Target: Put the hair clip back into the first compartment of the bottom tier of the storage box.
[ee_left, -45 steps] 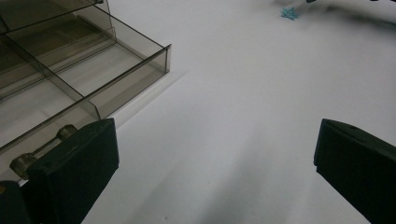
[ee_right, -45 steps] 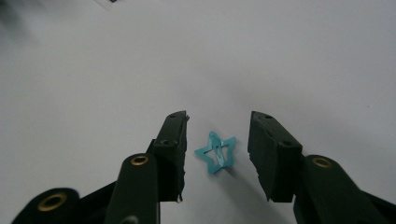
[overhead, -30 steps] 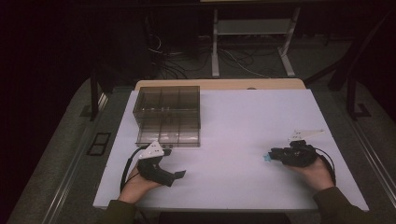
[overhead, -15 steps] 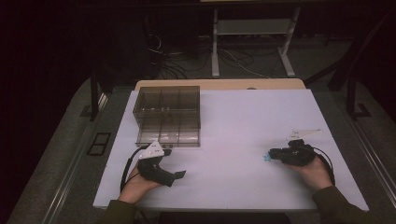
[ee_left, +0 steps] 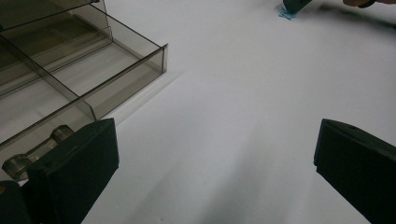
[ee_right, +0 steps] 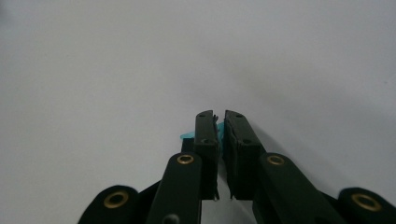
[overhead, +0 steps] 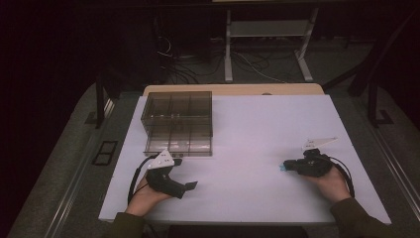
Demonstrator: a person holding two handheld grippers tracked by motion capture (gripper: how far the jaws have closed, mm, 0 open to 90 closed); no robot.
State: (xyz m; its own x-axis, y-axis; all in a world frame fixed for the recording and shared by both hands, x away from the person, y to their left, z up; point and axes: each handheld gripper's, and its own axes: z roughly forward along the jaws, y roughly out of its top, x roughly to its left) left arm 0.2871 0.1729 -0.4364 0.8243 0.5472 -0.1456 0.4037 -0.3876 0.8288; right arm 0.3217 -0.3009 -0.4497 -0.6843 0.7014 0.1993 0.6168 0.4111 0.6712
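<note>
A smoky clear plastic organiser box point(overhead: 177, 121) with several compartments stands at the table's left rear. My left gripper point(overhead: 185, 189) rests on the table just in front of it, jaws wide open with nothing between them. In the left gripper view point(ee_left: 215, 172) the box point(ee_left: 70, 79) lies to the upper left of the jaws. My right gripper point(overhead: 286, 167) rests at the right front, shut on a small blue piece point(overhead: 283, 169). In the right gripper view point(ee_right: 219, 122) the blue piece point(ee_right: 187, 136) pokes out beside the closed jaws. What the piece is cannot be told.
The white tabletop point(overhead: 257, 129) lies wide and bare between the two hands. A wooden strip point(overhead: 233, 89) runs along its far edge. Beyond it, cables and a metal stand point(overhead: 267, 44) sit on the dark floor.
</note>
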